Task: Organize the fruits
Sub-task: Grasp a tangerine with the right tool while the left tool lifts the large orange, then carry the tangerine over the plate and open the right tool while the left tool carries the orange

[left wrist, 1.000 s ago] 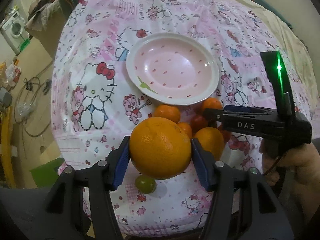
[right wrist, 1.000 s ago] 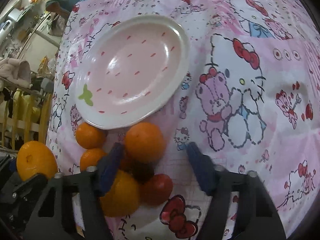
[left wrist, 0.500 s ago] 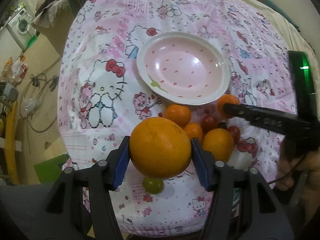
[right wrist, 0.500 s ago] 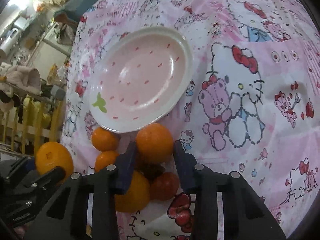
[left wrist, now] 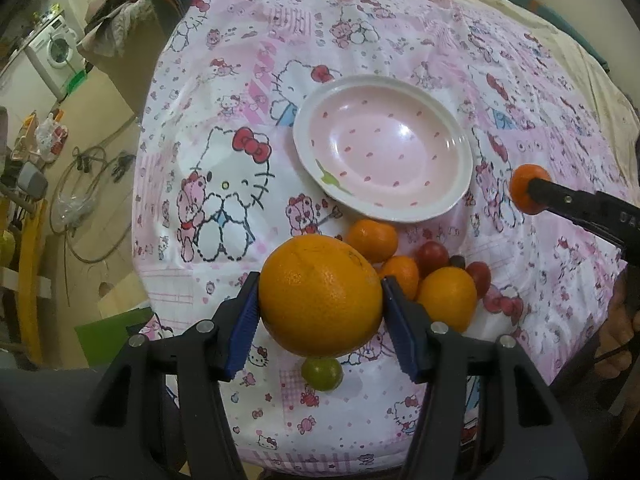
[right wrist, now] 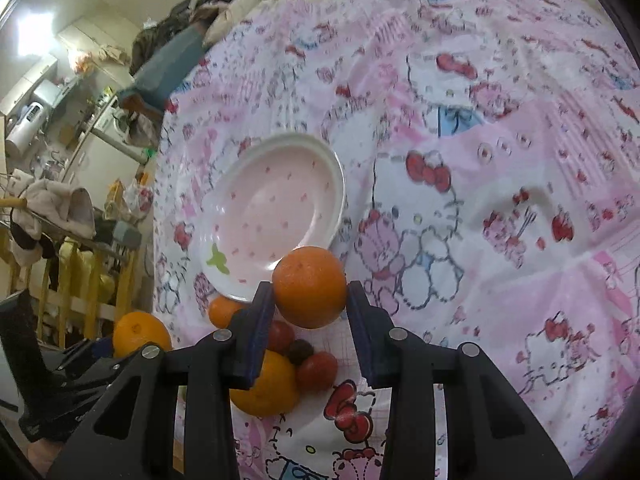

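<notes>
Looking along your left gripper [left wrist: 320,300], you have: one large orange [left wrist: 320,294], clamped between the blue pads [left wrist: 245,320] and held clear above the cloth. Below it, one small green fruit [left wrist: 322,373] on the patterned tablecloth [left wrist: 224,184]. Ahead and to the right, a loose pile on the cloth: two small mandarins [left wrist: 372,239], one medium orange [left wrist: 448,298], two red tomatoes [left wrist: 432,253] and one small dark fruit [left wrist: 458,261] between the tomatoes. Beyond the pile, one pink plate [left wrist: 384,148] with white rim, nothing on it. At the right edge, your right gripper [left wrist: 530,196] with a small orange [left wrist: 520,190] pinched at its tip, off the plate's right side.

Looking along your right gripper [right wrist: 310,294], you have: the same small orange [right wrist: 309,286], closed upon from both sides by the blue pads [right wrist: 260,332] and lifted off the cloth, overlapping the near rim of the plate [right wrist: 276,212] in this view. Beneath the fingers, the pile: medium orange [right wrist: 266,386], tomatoes [right wrist: 318,366], dark fruit [right wrist: 301,351], one mandarin [right wrist: 224,310]. Lower left, your left gripper [right wrist: 120,354] carrying the large orange [right wrist: 141,334]. Background left: household clutter, somewhat blurred.
</notes>
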Demonstrator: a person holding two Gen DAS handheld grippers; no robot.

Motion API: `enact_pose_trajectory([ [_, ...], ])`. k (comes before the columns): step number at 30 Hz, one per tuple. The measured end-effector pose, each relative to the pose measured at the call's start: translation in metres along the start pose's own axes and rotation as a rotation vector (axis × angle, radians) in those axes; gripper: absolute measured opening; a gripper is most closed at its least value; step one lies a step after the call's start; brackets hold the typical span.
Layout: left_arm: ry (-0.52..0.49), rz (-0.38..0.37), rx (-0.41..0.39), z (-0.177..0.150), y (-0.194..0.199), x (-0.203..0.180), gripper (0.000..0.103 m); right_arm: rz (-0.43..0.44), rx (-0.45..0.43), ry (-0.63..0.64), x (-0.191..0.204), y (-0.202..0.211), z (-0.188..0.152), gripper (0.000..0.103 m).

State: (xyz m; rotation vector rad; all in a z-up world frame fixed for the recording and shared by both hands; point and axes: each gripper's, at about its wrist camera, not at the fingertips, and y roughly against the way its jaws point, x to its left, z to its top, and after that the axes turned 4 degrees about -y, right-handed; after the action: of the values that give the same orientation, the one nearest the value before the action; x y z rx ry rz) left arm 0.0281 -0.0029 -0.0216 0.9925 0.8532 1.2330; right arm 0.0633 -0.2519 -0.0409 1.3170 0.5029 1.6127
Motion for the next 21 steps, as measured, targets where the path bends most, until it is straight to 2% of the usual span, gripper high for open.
enact_pose_trajectory([
  [10, -0.005, -0.003, -0.037, 0.039, 0.011, 0.0, 0.055, 0.108, -0.117, 0.017, 0.009, 0.032, 0.039, 0.039],
  [21, -0.029, 0.027, -0.056, 0.096, 0.0, 0.0, 0.055, 0.113, -0.088, 0.063, 0.017, 0.015, 0.078, 0.039],
])
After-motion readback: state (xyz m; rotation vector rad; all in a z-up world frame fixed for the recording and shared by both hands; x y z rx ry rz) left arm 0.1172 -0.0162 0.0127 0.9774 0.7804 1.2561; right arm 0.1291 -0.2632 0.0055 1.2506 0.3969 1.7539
